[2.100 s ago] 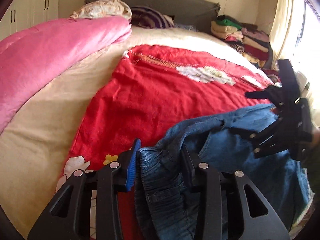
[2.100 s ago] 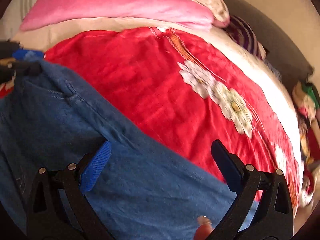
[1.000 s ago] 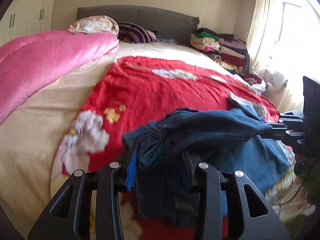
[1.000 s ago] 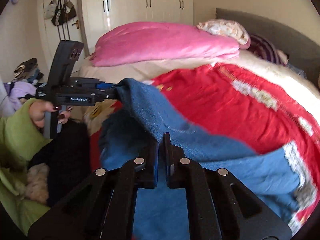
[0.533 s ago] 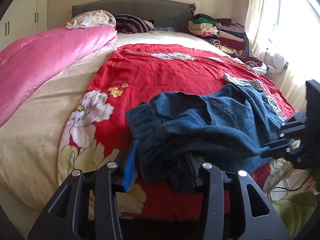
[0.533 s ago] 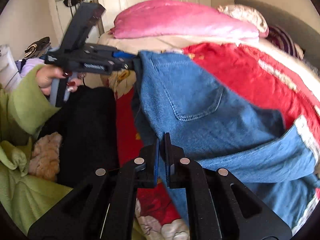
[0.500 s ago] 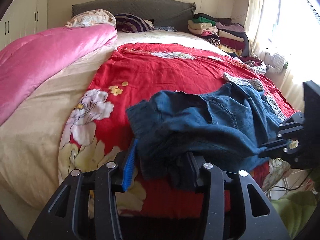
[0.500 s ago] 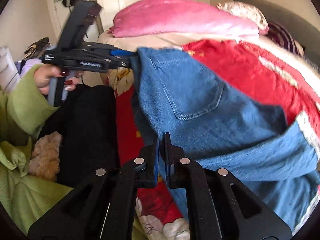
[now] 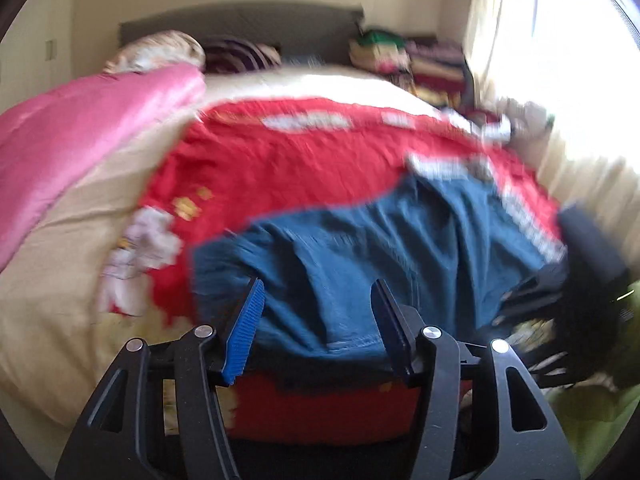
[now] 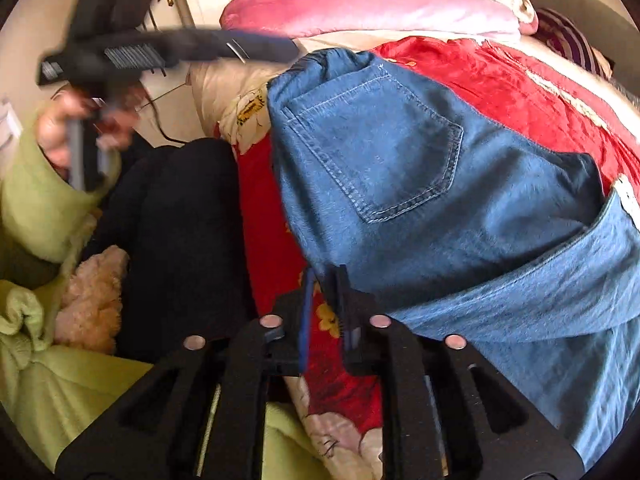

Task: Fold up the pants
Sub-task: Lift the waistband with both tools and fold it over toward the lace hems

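Blue denim pants (image 9: 360,256) lie spread on the red flowered bedspread (image 9: 280,168) near the bed's front edge, back pocket up in the right wrist view (image 10: 400,152). My left gripper (image 9: 316,312) is open, its fingers on either side of the waistband edge, holding nothing. My right gripper (image 10: 324,280) has its jaws a small gap apart at the pants' lower edge, with no cloth between them. The left gripper also shows in the right wrist view (image 10: 256,48), at the waistband corner.
A pink duvet (image 9: 80,120) lies along the left of the bed. Pillows (image 9: 160,52) and a grey headboard (image 9: 240,24) are at the back. Stacked folded clothes (image 9: 408,64) sit at the far right. The person's green sleeve (image 10: 36,208) and black trousers (image 10: 180,240) are beside the bed.
The left gripper has opened and let go of the waistband. The right gripper's jaws have parted slightly and released the cloth. The pants now rest on the bedspread.
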Motion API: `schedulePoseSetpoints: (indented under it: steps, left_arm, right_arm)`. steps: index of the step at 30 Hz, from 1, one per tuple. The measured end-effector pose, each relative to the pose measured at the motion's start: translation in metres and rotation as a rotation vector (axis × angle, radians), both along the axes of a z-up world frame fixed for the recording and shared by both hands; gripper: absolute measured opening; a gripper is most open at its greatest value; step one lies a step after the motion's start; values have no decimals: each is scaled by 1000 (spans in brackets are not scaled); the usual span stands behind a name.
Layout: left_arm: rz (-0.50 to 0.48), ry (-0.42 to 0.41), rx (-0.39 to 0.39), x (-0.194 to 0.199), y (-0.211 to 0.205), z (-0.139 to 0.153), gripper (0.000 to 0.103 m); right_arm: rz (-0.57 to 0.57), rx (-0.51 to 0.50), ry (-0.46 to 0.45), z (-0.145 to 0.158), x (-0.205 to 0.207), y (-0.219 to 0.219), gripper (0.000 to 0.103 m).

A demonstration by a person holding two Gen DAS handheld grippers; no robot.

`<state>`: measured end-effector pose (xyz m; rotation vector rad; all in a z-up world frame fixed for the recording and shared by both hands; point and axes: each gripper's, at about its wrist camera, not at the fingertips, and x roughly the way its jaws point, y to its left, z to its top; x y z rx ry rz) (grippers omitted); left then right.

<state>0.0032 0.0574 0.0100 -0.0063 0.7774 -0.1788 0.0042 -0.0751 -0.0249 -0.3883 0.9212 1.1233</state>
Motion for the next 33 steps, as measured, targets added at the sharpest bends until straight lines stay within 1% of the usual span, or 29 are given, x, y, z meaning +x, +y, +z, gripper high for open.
schedulePoseSetpoints:
  steps: [2, 3, 4, 5, 6, 7, 8, 11, 12, 13, 14, 16, 17, 18, 19, 20, 21, 22, 25, 28, 29, 31, 32, 33]
  left_arm:
    - [-23, 76, 32, 10, -10, -27, 54]
    - [-12, 103, 46, 12, -12, -37, 53]
    - [-7, 122, 42, 13, -11, -45, 53]
    - [-6, 126, 25, 12, -11, -52, 53]
    - [-3, 122, 23, 11, -10, -52, 53]
    - [-2, 120, 25, 10, -11, -52, 53]
    - [-4, 120, 29, 9, -10, -50, 53]
    - [-4, 117, 5, 8, -6, -51, 53]
    - [-3, 113, 3, 8, -6, -51, 54]
    - [-1, 108, 3, 6, -6, -52, 55]
    - [6, 103, -9, 4, -6, -48, 55]
    - [5, 74, -92, 1, -2, -34, 56]
    - [-3, 37, -136, -2, -1, -22, 56]
    - [-5, 9, -139, -2, -3, -13, 61]
    - [-6, -12, -126, -2, -5, -5, 66]
    - [-12, -26, -104, 0, -10, 3, 68]
    - [-21, -29, -94, 3, -14, 7, 71]
    - [-30, -25, -95, 7, -18, 10, 71]
    - [-85, 14, -155, 23, -38, 11, 72]
    - [-147, 43, -162, 34, -62, 4, 74]
    - [-176, 62, -166, 40, -74, 1, 74]
    - [-219, 87, -186, 45, -91, -5, 74]
    - [-240, 104, -201, 50, -101, -10, 73]
    - [-251, 119, -207, 54, -107, -15, 70]
  right_arm:
    - [-11, 33, -30, 15, -3, -7, 10]
    - [-24, 55, -41, 22, -2, -11, 10]
    - [-43, 80, -56, 28, 0, -14, 13]
    - [-69, 100, -75, 32, 4, -16, 19]
    - [-93, 99, -87, 32, 9, -16, 22]
    - [-115, 83, -85, 28, 14, -13, 25]
    - [-135, 58, -68, 20, 20, -10, 25]
    - [-169, -47, 35, -14, 34, 2, 26]
    - [-174, -48, 40, -17, 35, 2, 26]
    - [-177, -36, 40, -15, 34, 0, 27]
    - [-177, -15, 46, -7, 32, -4, 32]
    - [-193, 28, 26, 9, 31, -15, 37]
    - [-212, 48, -2, 20, 32, -24, 37]
    - [-236, 64, -25, 29, 34, -33, 38]
    - [-269, 81, -46, 39, 40, -43, 42]
    - [-295, 92, -58, 46, 47, -51, 48]
    - [-341, 104, -78, 54, 56, -61, 51]
    - [-374, 108, -89, 58, 63, -68, 53]
    - [-484, 128, -110, 76, 100, -94, 65]
    - [-561, 117, -93, 77, 138, -107, 68]
    - [-605, 94, -79, 75, 157, -112, 69]
    - [-643, 63, -52, 70, 186, -113, 69]
    - [-663, 46, -42, 67, 197, -111, 69]
    - [-680, 25, -32, 61, 209, -108, 69]
